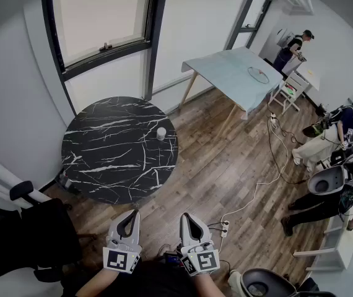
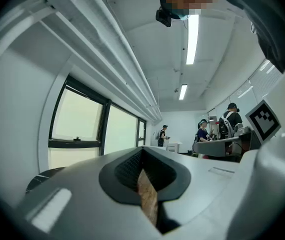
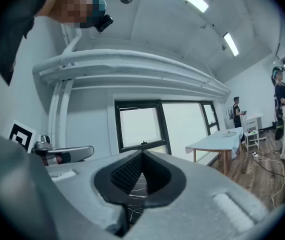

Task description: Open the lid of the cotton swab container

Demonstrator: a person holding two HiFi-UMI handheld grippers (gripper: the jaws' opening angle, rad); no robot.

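Head view. The left tongs (image 1: 131, 216) sit at 6 o'clock of the frame, with the right tongs (image 1: 186, 218) just beside them at their 3 o'clock. Both are held level and point toward 12 o'clock. They are well apart from the round desk (image 1: 102, 166), over the wood floor (image 1: 226, 166).

Left tongs: the jaws are together with nothing between them, confirmed in the left gripper view. Right tongs: the jaws are also together and empty, confirmed in the right gripper view, where only a sliver of marble pattern shows through the slit.

The container (image 1: 161, 133) is a small white cylinder standing upright on the black marbled round desk. It is near the rim, at about 2 o'clock from the desk's centre and at 12 o'clock from the tongs. Neither pair of tongs touches it. It is too small to tell how the lid sits.

Surroundings: a window (image 1: 102, 17) is on the wall at 12 o'clock of the round desk. A pale blue desk (image 1: 226, 73) stands at its 2 o'clock, well apart. A dark chair (image 1: 34, 228) is at 9 o'clock of the left tongs. A white cable (image 1: 251, 193) runs across the floor at 2 o'clock of the right tongs. Several persons stand or sit along the frame's 3 o'clock edge.
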